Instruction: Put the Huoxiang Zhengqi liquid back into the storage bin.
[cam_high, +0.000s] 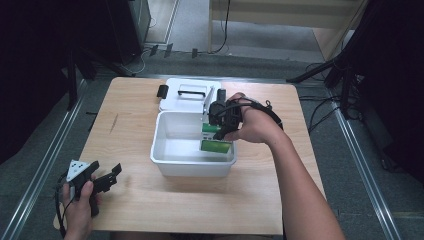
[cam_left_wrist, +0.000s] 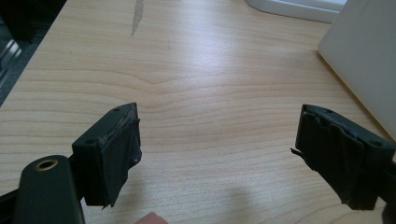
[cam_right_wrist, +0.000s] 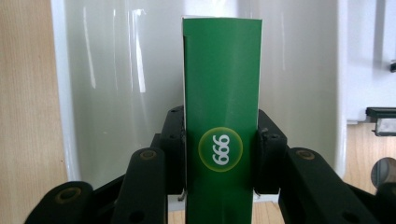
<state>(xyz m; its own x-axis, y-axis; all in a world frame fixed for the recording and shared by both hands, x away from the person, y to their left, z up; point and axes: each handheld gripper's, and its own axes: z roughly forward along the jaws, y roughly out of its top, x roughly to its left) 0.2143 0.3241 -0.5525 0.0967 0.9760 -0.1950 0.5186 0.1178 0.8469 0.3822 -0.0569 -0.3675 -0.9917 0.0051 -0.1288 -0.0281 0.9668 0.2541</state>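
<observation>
Right gripper (cam_right_wrist: 220, 154): jaws clamped on either side of green box (cam_right_wrist: 221, 116), above right part of white bin (cam_high: 165, 156). Left gripper (cam_left_wrist: 217, 154): jaws apart over table (cam_left_wrist: 196, 70).

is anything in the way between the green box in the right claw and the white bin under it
Nothing visible. The right claw is shut on the green box, which hangs over the white bin. The bin floor below looks bare, and its lid lies on the table behind it.
</observation>
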